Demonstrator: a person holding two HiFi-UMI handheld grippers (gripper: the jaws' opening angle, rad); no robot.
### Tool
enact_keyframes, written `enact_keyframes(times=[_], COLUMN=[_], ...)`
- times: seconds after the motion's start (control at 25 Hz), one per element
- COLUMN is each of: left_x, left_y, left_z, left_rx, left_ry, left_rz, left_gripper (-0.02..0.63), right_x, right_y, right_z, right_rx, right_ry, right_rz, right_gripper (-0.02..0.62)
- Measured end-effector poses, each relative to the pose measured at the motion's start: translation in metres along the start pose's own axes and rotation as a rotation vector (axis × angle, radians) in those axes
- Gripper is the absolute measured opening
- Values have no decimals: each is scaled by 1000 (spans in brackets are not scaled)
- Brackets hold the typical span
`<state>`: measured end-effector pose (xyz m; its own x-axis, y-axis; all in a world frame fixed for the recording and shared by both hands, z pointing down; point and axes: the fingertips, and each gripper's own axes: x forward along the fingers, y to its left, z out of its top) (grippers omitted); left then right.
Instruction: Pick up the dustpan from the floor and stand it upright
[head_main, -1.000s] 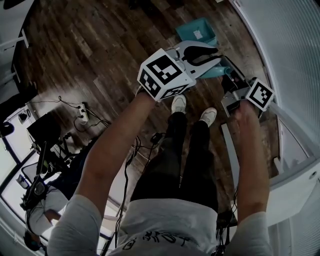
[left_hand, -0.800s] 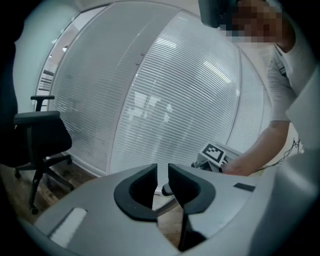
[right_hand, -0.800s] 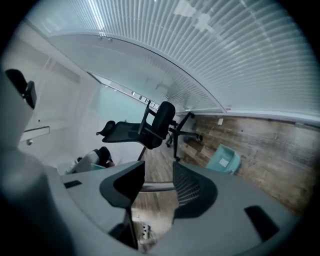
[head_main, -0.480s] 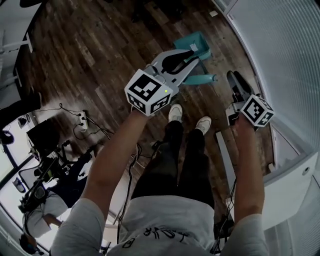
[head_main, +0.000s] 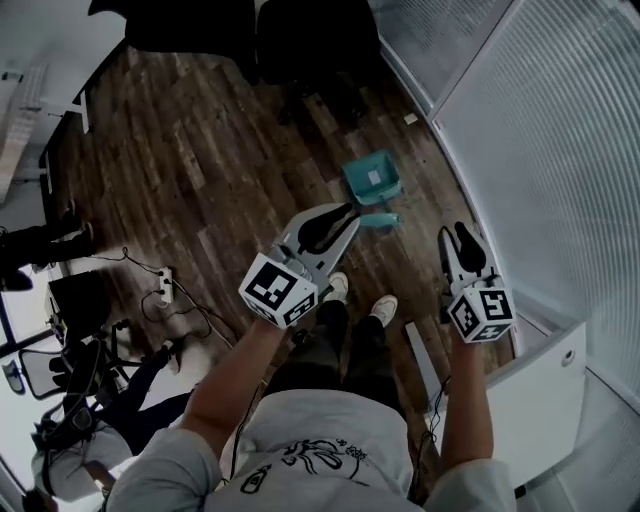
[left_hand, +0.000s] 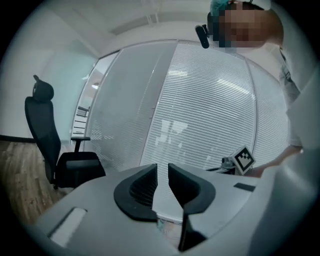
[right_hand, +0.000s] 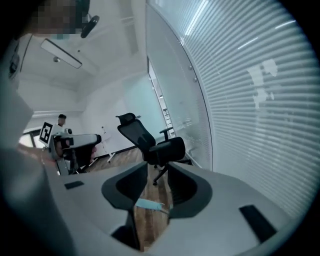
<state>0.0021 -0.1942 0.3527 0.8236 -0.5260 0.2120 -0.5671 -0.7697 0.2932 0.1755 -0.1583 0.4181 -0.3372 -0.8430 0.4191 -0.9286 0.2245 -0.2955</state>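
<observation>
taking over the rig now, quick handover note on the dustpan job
Left hand-held gripper: jaws slightly apart, empty, up off the floor.
Right hand-held gripper: jaws closing, nothing between them, up off the floor.
Dustpan: on the wood floor by the glass wall, handle toward the shoes, no gripper on it.
Done: unclear; can't tell from above whether it stands upright.
Left: check it; if flat, regrasp the handle and stand it.

A dark wood-plank floor (head_main: 200, 170), worn and patchy, runs the length of the room. On one side stand tall partition walls covered in pale horizontal blinds (head_main: 540, 150), brightly lit. A black office chair (right_hand: 150, 142) sits close to them. A white power strip (head_main: 163, 288) lies on the planks with thin cables trailing off. A long lamp (right_hand: 62, 54) is fixed to the white ceiling.
</observation>
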Motion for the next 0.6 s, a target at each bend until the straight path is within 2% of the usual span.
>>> enact_keyframes(times=[0.2, 0.36, 0.6], left_x=[-29, -57, -93], left_y=[-38, -69, -104], left_z=[54, 99, 160], left_rx=[13, 42, 118], left_ry=[-44, -66, -141], left_rz=[1, -16, -1], left_gripper=[61, 55, 48], right_x=[-48, -89, -147], right_y=[48, 96, 156], right_z=[72, 132, 199], right_rx=[-145, -171, -264], right_ry=[-56, -114, -197], right_rz=[10, 28, 47], right_gripper=[112, 105, 97])
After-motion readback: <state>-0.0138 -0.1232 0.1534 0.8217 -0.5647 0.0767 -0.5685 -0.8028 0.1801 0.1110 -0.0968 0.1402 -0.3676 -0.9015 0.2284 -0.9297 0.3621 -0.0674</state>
